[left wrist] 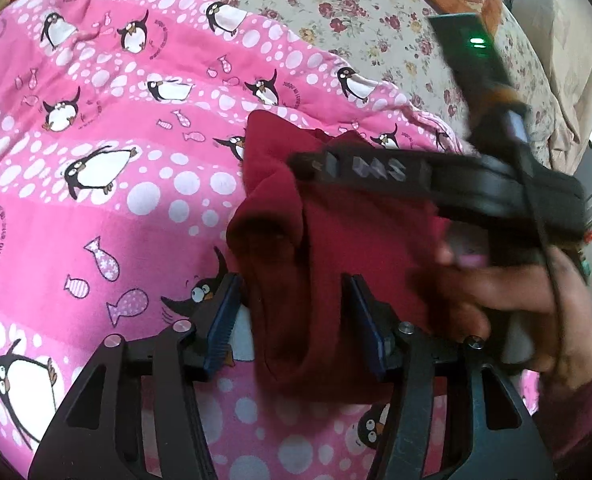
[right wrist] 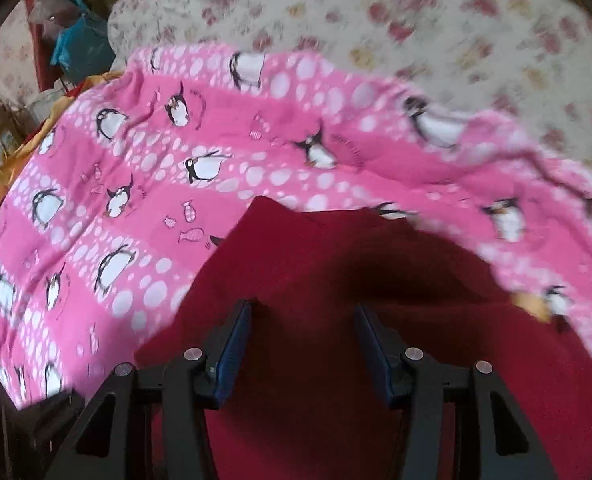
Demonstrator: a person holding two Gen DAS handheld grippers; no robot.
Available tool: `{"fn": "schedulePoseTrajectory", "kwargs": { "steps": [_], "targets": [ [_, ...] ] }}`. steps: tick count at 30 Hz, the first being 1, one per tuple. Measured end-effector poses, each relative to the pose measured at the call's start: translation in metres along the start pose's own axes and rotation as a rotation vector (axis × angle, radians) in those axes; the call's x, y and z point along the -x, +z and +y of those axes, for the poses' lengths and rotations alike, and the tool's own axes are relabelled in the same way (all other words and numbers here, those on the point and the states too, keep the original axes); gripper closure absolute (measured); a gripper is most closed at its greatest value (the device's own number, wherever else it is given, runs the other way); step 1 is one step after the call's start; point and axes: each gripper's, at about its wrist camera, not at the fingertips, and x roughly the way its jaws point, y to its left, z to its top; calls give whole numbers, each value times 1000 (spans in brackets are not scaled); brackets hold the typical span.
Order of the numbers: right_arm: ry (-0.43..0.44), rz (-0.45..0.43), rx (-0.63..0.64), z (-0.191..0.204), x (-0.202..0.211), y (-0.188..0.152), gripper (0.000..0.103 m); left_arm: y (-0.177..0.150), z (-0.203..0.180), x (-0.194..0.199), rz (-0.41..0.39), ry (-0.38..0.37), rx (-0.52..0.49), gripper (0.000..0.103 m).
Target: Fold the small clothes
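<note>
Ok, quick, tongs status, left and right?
Left tongs: open, straddling a bunched fold of the red garment, not clamped.
Right tongs: open above the red garment, holding nothing.

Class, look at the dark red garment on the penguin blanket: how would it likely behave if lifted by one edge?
The dark red garment is probably floppy: it already bunches into soft folds. It likely weighs little, being a small piece of cloth. It probably won't slip far, since it lies on the penguin blanket, also cloth.

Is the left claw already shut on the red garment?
No, the left claw is open, its pads apart, with the red garment between them.
</note>
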Motion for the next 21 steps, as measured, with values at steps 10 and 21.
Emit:
{"fn": "schedulePoseTrajectory", "kwargs": {
  "steps": [10, 21],
  "targets": [
    [104, -36, -136, -20, 10, 9, 49, 0, 1, 0, 2, -18, 13, 41],
    [112, 5, -185, -29, 3, 14, 46, -1, 2, 0, -1, -24, 21, 41]
  ]
}}
